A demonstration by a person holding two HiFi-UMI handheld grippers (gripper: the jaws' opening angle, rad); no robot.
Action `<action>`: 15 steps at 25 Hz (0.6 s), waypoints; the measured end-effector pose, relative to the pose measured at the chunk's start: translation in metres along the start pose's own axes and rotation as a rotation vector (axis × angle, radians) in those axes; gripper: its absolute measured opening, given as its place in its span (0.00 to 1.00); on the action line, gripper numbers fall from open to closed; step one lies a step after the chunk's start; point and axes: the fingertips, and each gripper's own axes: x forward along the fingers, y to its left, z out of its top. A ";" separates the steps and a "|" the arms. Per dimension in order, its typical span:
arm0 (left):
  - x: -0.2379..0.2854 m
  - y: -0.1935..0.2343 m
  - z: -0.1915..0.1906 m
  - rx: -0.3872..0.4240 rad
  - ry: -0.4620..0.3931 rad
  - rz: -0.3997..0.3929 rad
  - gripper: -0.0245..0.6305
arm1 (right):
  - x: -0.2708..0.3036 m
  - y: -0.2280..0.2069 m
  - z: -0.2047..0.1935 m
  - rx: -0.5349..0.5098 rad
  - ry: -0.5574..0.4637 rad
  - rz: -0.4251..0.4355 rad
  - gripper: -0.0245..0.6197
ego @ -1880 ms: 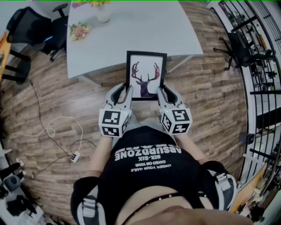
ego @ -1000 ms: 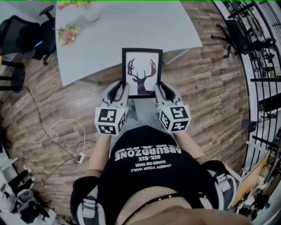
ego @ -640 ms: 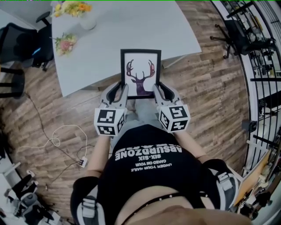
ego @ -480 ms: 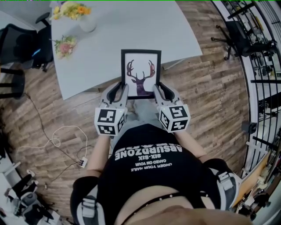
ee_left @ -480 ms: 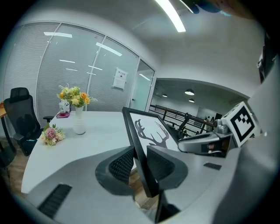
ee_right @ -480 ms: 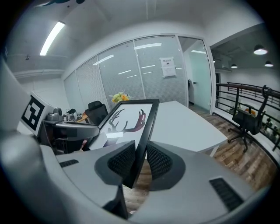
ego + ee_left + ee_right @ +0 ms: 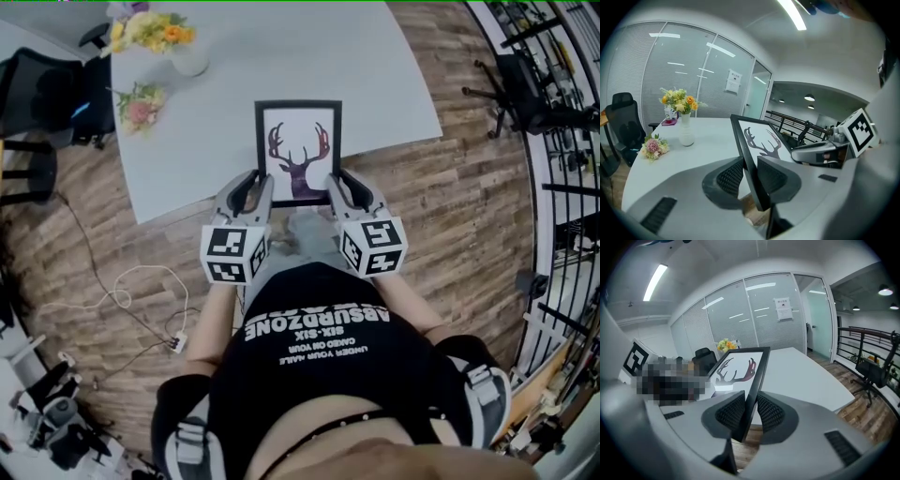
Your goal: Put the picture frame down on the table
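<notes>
Black-framed rectangular picture with a deer-antler print [image 7: 298,150] is held in the air, tilted, over the near edge of the pale grey bench [image 7: 375,66]. Left gripper [image 7: 254,186] jaws pinch its left border low down; right gripper [image 7: 336,184] jaws pinch the right border. Step: carry-in, not yet set down. Next, likely: lower both sides evenly, rest it on the bench, release.

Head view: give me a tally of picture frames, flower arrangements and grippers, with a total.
picture frame: 1
flower arrangements: 2 (vase of flowers, loose flower bunch)
grippers: 2 (left gripper, right gripper), both shut on the picture frame
Total: 5
</notes>
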 end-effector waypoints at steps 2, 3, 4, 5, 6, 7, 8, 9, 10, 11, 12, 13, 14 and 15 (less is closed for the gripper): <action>0.007 0.003 0.001 -0.012 0.009 0.008 0.20 | 0.007 -0.004 0.003 -0.003 0.005 0.006 0.19; 0.010 0.005 0.001 -0.018 0.014 0.012 0.20 | 0.010 -0.006 0.003 -0.005 0.009 0.009 0.19; 0.012 0.005 0.001 -0.023 0.019 0.017 0.20 | 0.013 -0.008 0.004 -0.007 0.012 0.013 0.19; 0.015 0.006 0.000 -0.027 0.023 0.022 0.20 | 0.016 -0.010 0.005 -0.009 0.016 0.018 0.18; 0.017 0.007 0.001 -0.032 0.028 0.027 0.20 | 0.018 -0.012 0.007 -0.010 0.019 0.022 0.18; 0.021 0.008 0.001 -0.037 0.033 0.032 0.20 | 0.022 -0.015 0.009 -0.011 0.023 0.028 0.18; 0.024 0.009 0.002 -0.042 0.038 0.037 0.20 | 0.025 -0.017 0.011 -0.011 0.026 0.034 0.18; 0.028 0.011 0.003 -0.047 0.043 0.042 0.20 | 0.029 -0.019 0.013 -0.011 0.028 0.040 0.18; 0.031 0.013 0.004 -0.052 0.048 0.047 0.20 | 0.033 -0.021 0.015 -0.010 0.031 0.046 0.18; 0.035 0.015 0.005 -0.056 0.052 0.053 0.20 | 0.036 -0.023 0.016 -0.010 0.034 0.052 0.18; 0.038 0.017 0.007 -0.060 0.055 0.058 0.20 | 0.040 -0.025 0.017 -0.010 0.037 0.058 0.18; 0.041 0.019 0.008 -0.062 0.057 0.062 0.20 | 0.044 -0.027 0.019 -0.010 0.039 0.063 0.18; 0.044 0.021 0.010 -0.064 0.059 0.067 0.20 | 0.049 -0.028 0.020 -0.010 0.042 0.068 0.18; 0.048 0.023 0.011 -0.065 0.060 0.071 0.20 | 0.052 -0.030 0.022 -0.010 0.043 0.073 0.18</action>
